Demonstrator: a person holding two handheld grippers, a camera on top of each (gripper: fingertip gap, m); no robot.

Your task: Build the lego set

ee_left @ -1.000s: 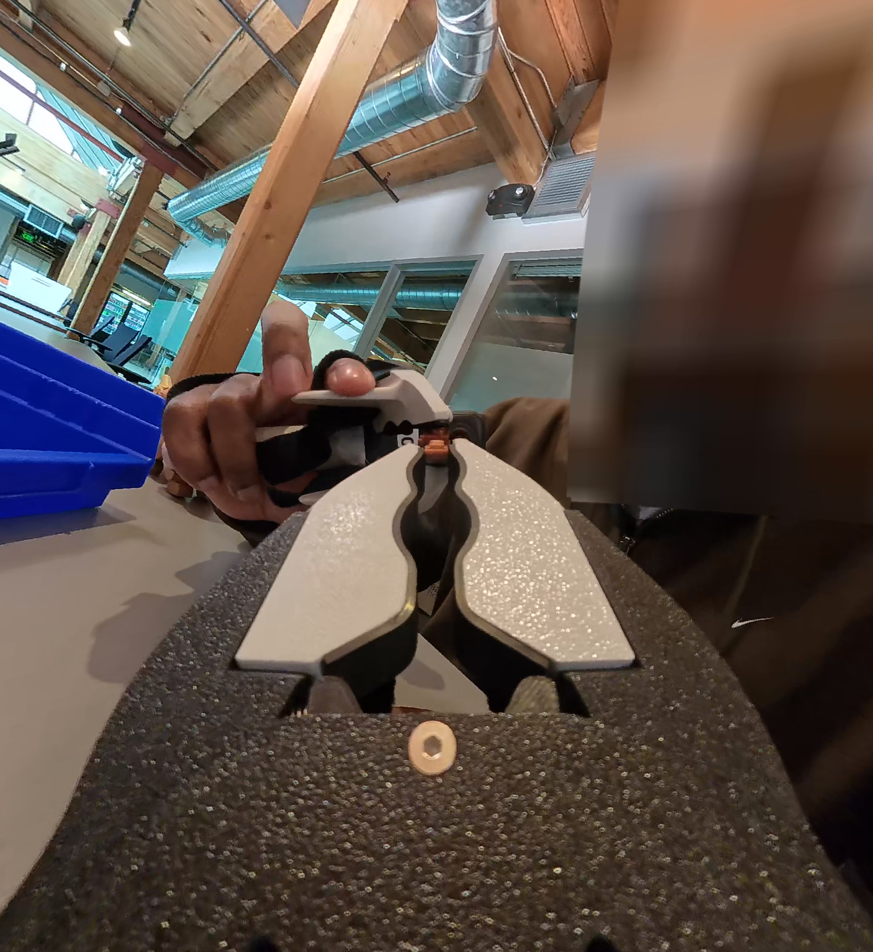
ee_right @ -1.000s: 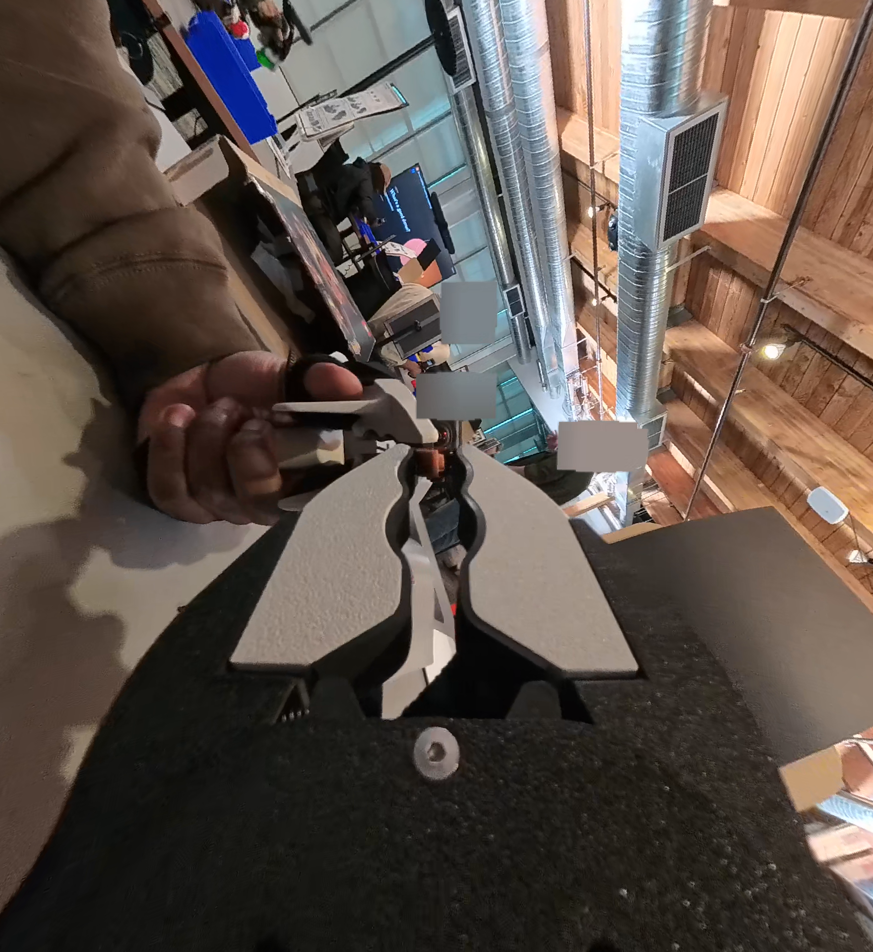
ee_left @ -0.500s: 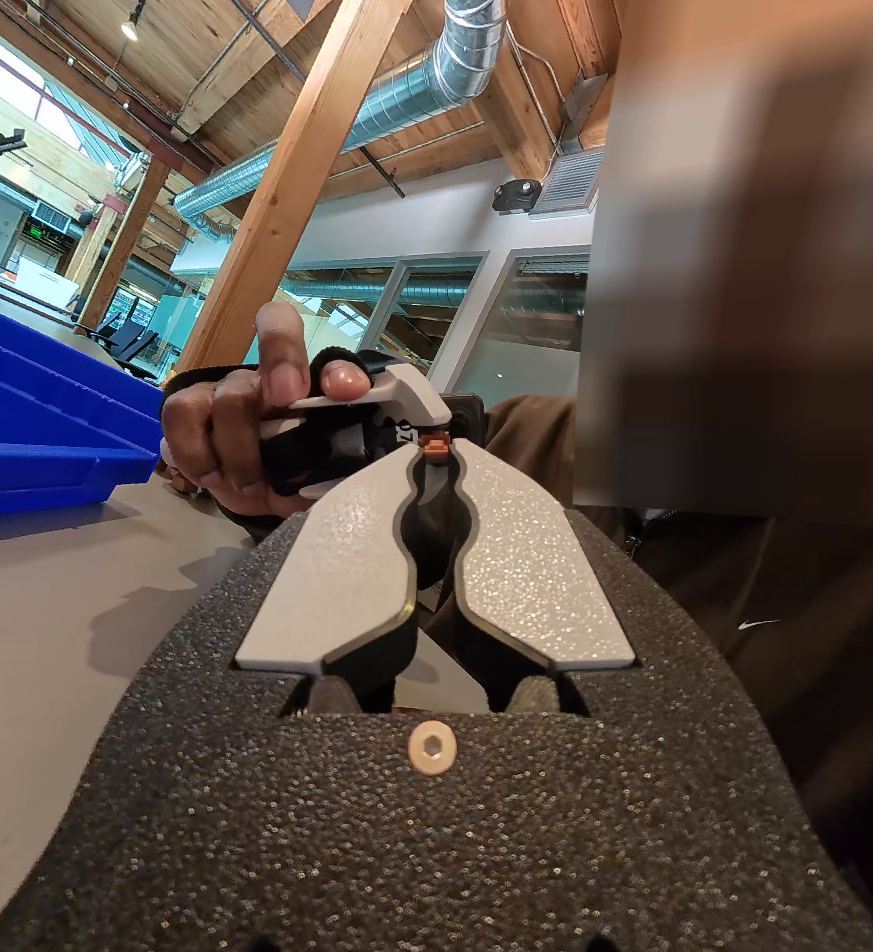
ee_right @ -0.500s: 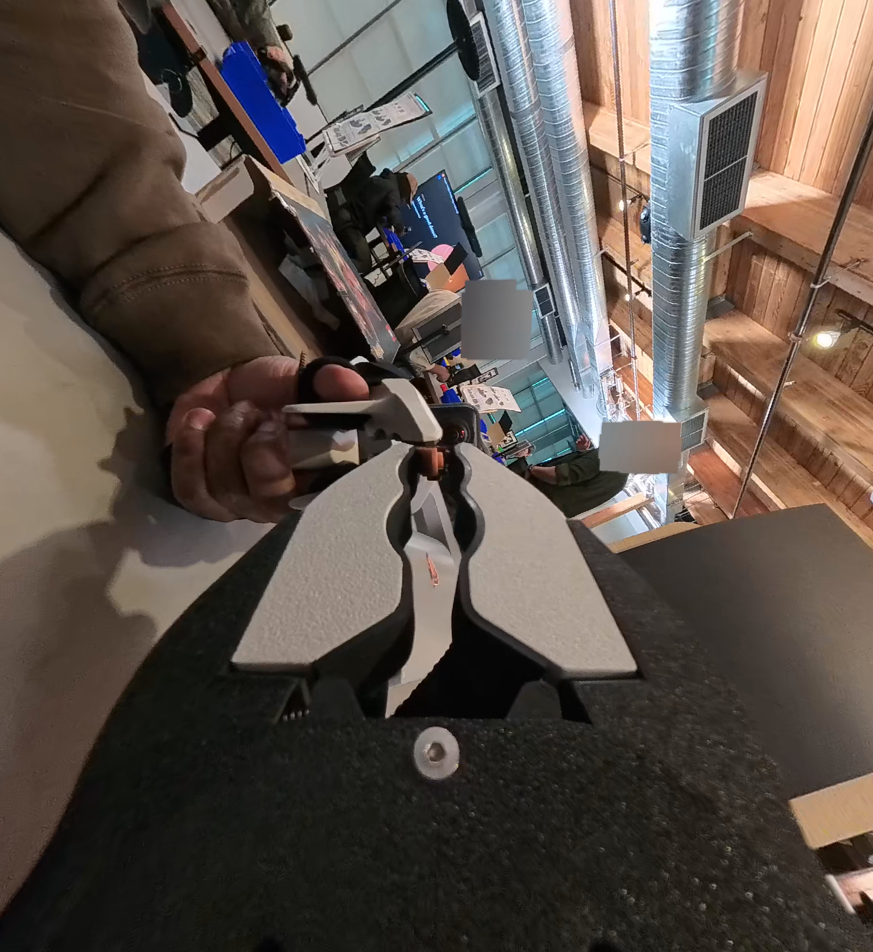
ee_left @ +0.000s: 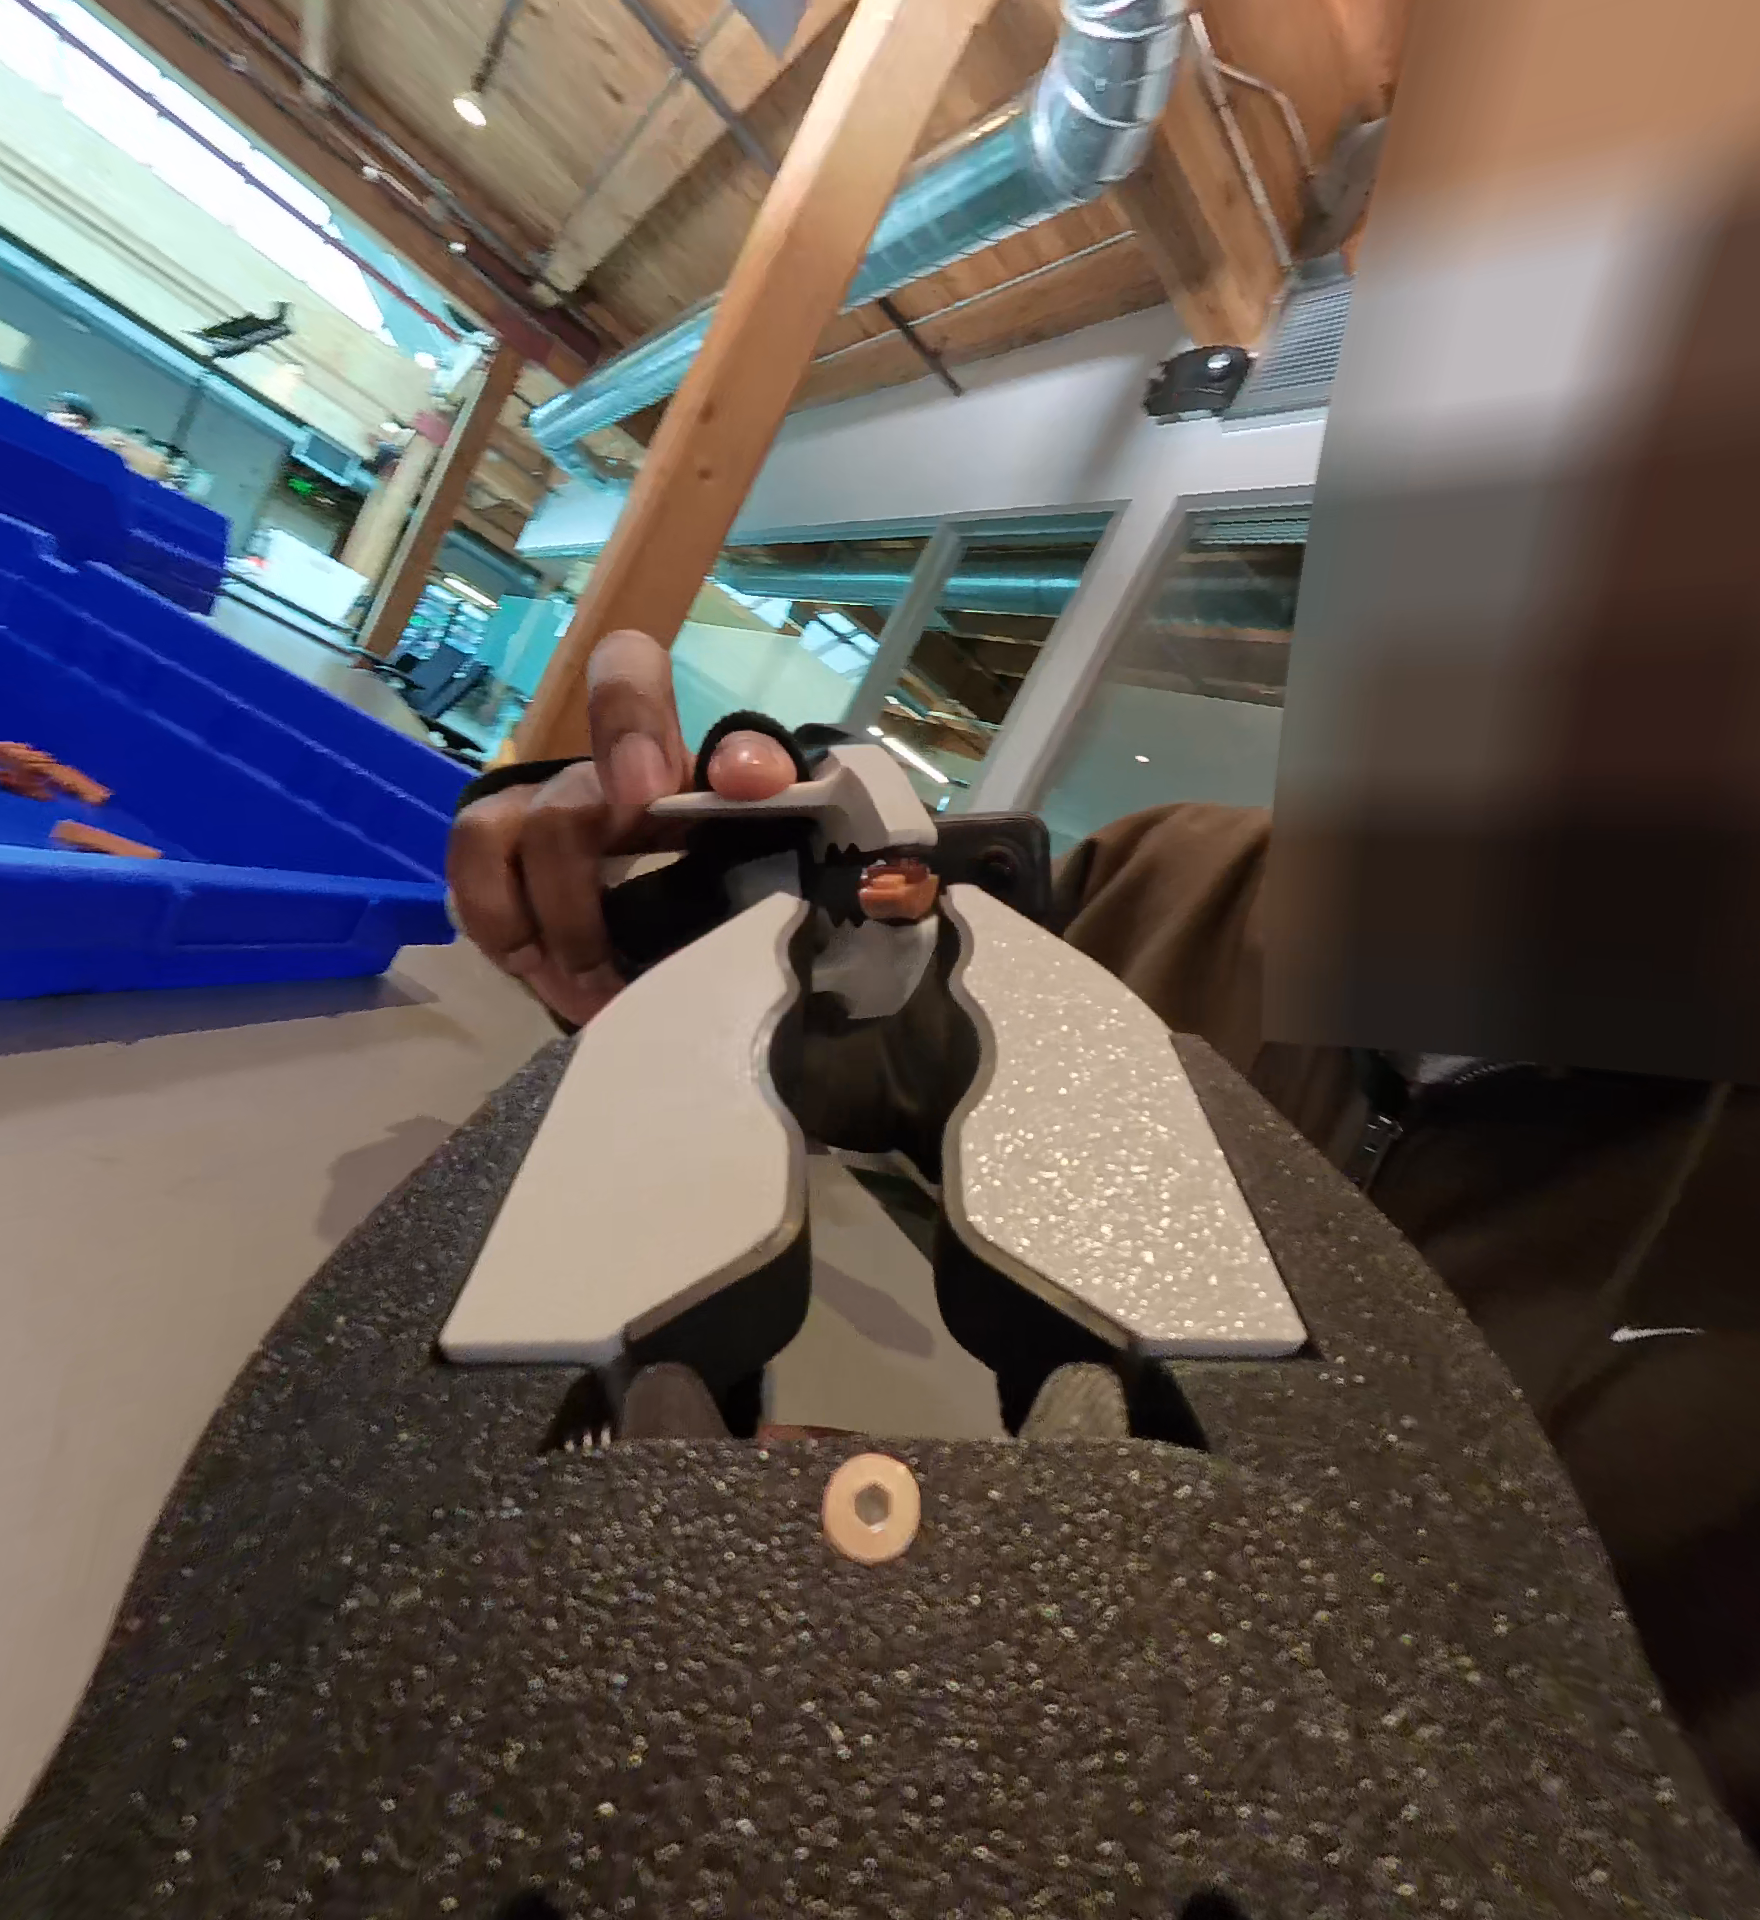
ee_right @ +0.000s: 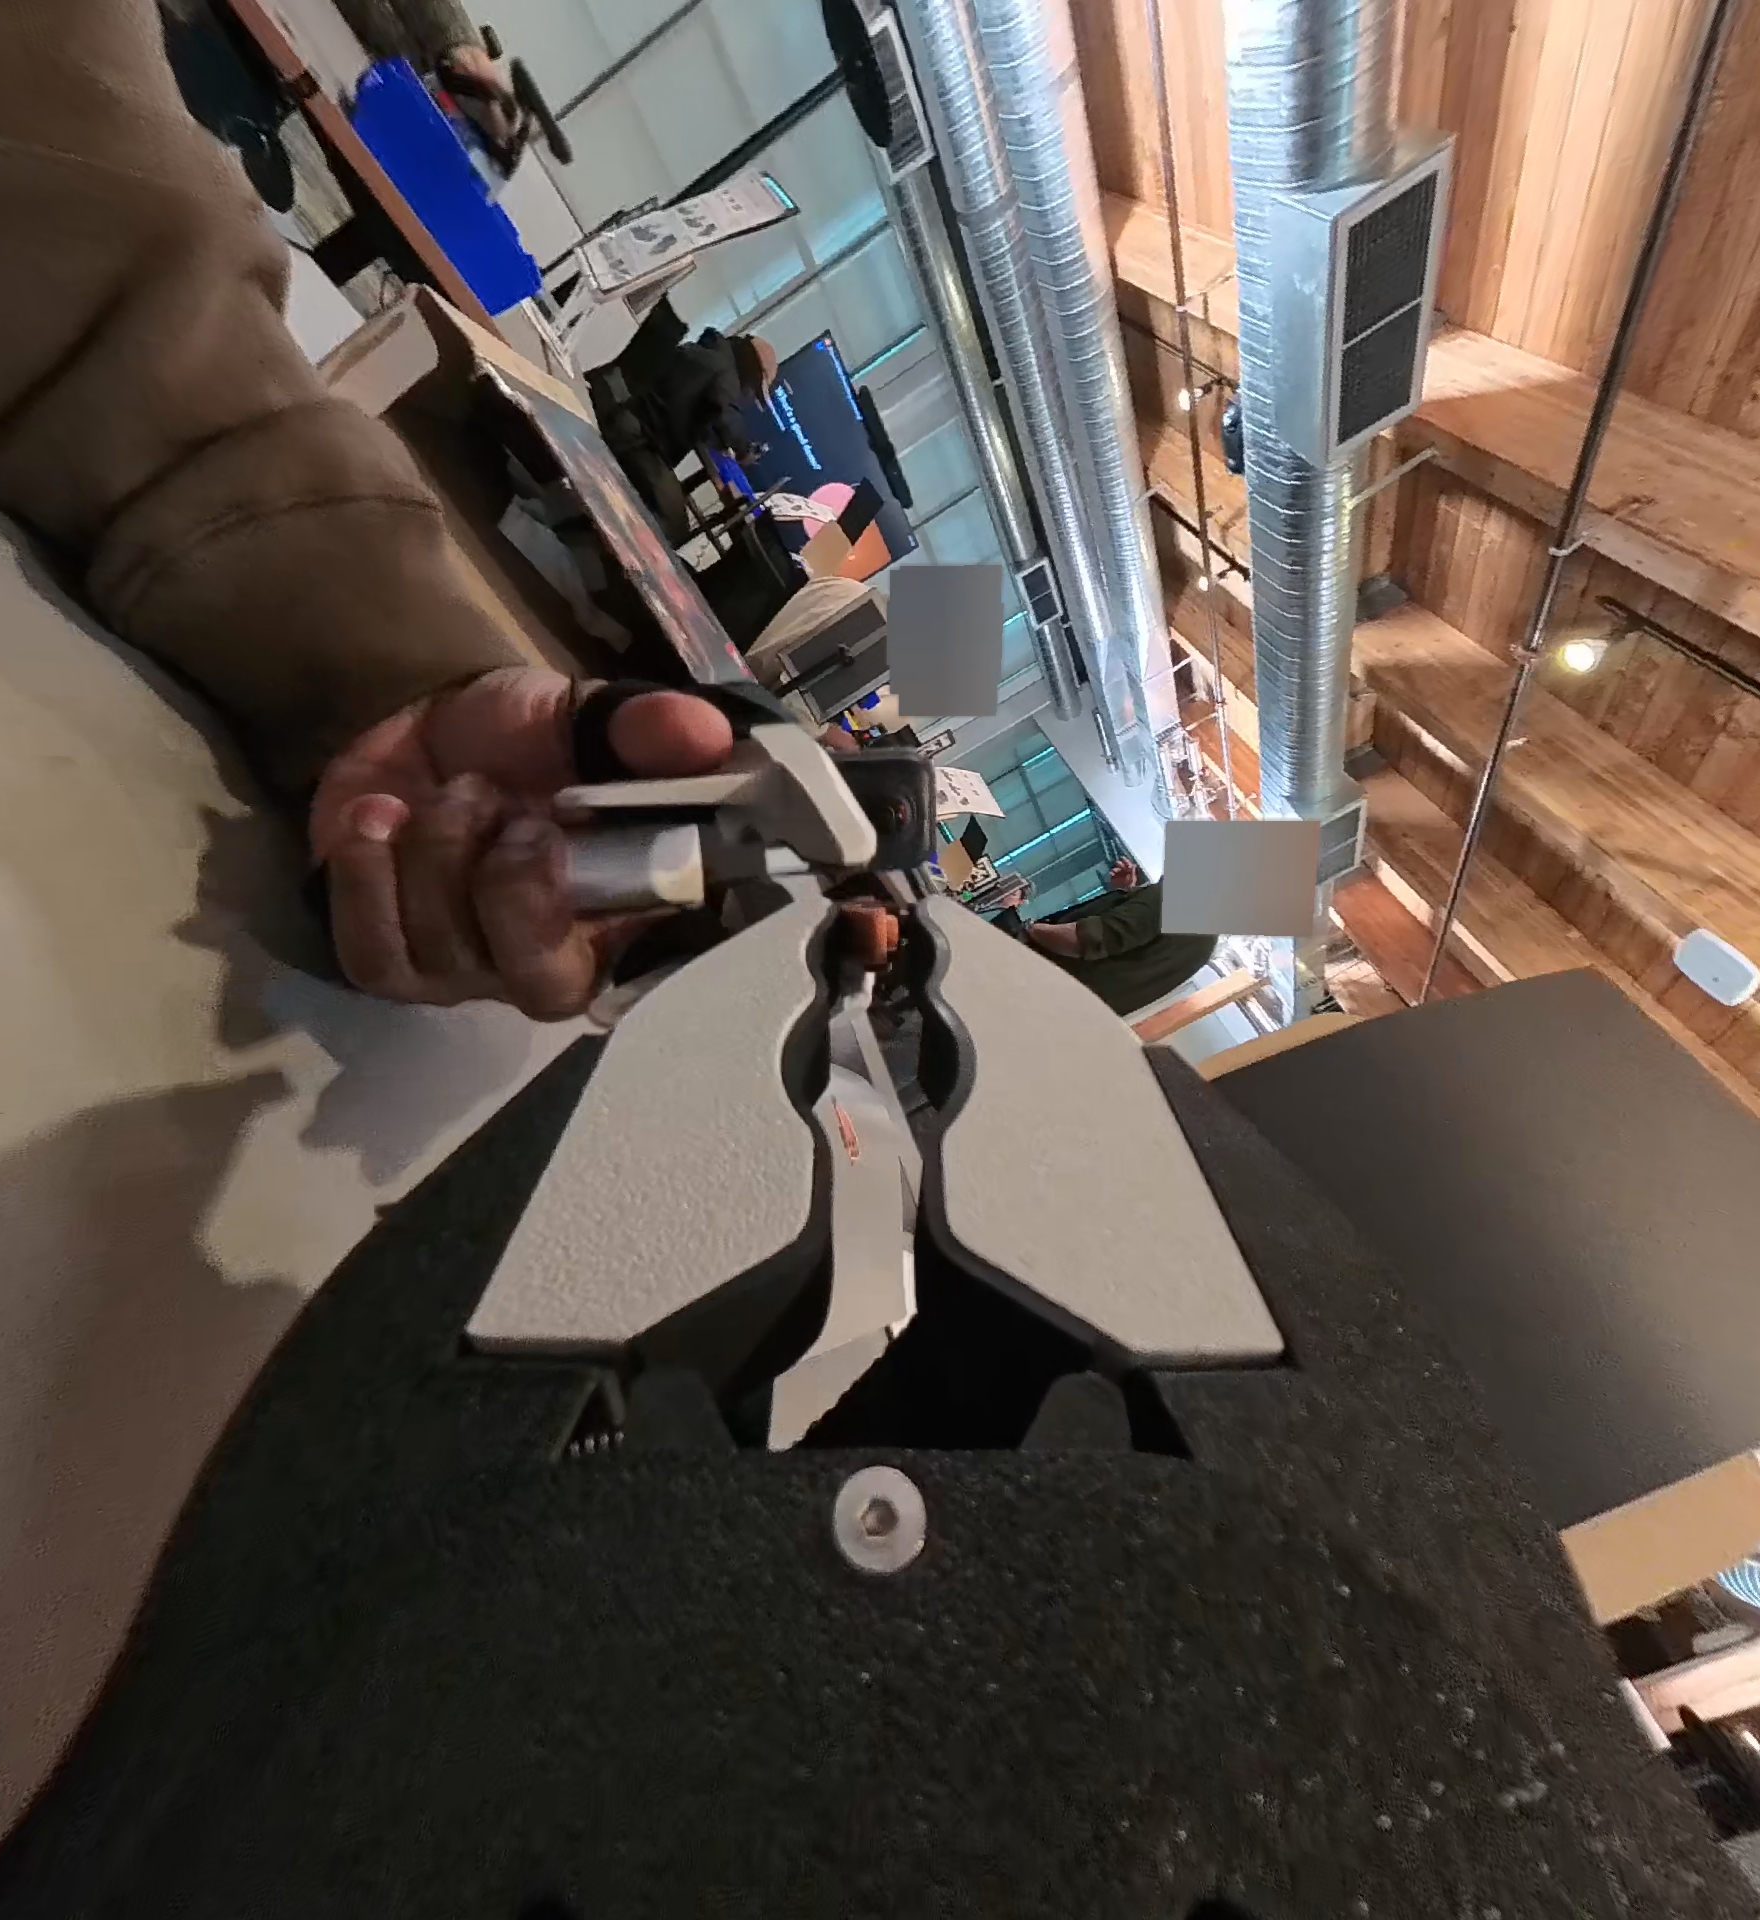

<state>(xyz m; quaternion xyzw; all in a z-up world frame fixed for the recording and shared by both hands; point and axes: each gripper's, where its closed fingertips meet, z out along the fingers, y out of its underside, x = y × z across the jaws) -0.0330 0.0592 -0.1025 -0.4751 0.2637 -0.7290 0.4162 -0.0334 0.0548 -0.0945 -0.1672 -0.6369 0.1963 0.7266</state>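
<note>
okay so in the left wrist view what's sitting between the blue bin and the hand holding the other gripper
Nothing. In the left wrist view, only bare grey table lies between the blue bin and the hand holding the right gripper.

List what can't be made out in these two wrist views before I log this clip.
- Left wrist view: the orange lego piece between the two grippers' tips is too small to tell its shape or who grips it.
- Right wrist view: the same piece is mostly hidden by fingertips.
- Left wrist view: the blue bin is cut off by the left edge.
</note>
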